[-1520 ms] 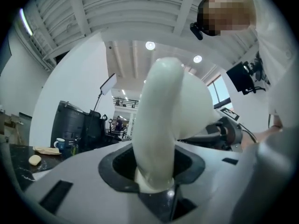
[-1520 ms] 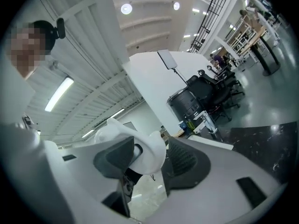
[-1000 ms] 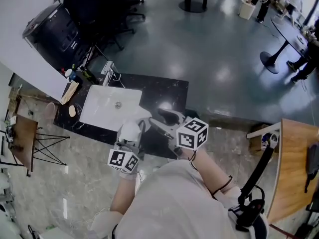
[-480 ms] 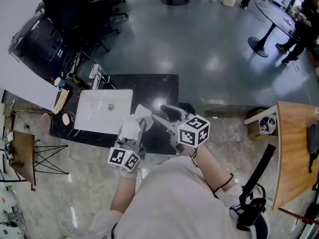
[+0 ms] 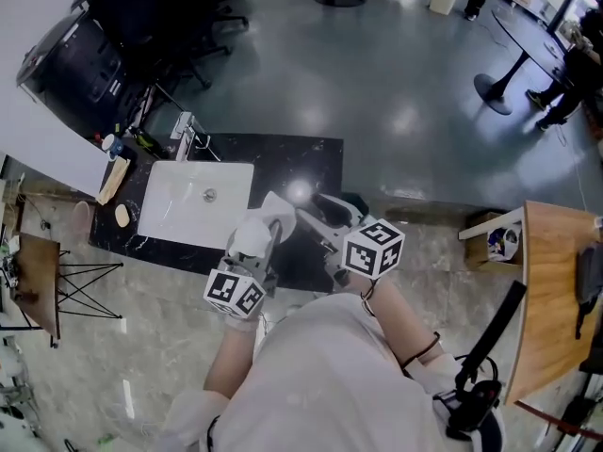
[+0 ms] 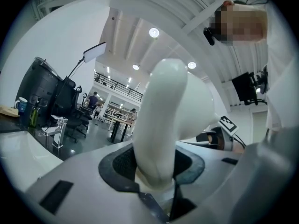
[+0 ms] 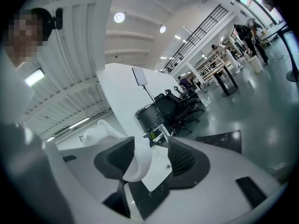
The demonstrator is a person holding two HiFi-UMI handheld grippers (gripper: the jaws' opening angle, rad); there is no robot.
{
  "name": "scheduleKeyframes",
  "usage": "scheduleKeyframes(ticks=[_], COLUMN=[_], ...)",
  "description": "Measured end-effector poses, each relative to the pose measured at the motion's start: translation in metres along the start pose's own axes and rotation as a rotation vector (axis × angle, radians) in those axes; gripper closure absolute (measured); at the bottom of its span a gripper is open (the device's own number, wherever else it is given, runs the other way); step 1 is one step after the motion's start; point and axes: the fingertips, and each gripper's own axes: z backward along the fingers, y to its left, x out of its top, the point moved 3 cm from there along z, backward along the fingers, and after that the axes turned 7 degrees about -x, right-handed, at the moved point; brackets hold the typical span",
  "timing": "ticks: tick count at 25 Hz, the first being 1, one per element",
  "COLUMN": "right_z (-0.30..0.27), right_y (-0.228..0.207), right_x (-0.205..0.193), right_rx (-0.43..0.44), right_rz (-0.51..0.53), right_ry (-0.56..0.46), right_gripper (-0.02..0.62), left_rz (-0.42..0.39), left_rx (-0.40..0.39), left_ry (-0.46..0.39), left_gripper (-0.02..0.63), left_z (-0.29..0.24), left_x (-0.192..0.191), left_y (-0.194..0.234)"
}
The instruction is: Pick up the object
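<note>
Left gripper view: left gripper point(image 6: 156, 168) clamps glossy white curved object point(image 6: 163, 106); right gripper point(image 7: 152, 164) gapes round its rim, so squeeze squarely.

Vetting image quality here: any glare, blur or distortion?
Head view: sharp, a glare spot on the black counter. Left gripper view: fisheye-bent, the white object looms large at centre. Right gripper view: dark fisheye corners, ceiling lamp bright.

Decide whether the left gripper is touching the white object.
Touching. The left gripper view shows the left gripper closed on the white object, with both jaws pressing against its sides and no gap.
</note>
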Motion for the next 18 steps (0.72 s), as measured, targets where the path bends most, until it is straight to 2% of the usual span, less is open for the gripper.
scheduleKeyframes(ticks=[18], right_z=[-0.028], right_y=[-0.006], right_x=[-0.006], right_rx=[0.0], right_rz=[-0.005], right_ry=[0.04], right_gripper=[0.357], left_rz=[0.048], left_rx=[0.033], left_ry=[0.012], left_gripper=[0.453], left_z=[-0.006], left_x=[-0.002], left_y=[0.029])
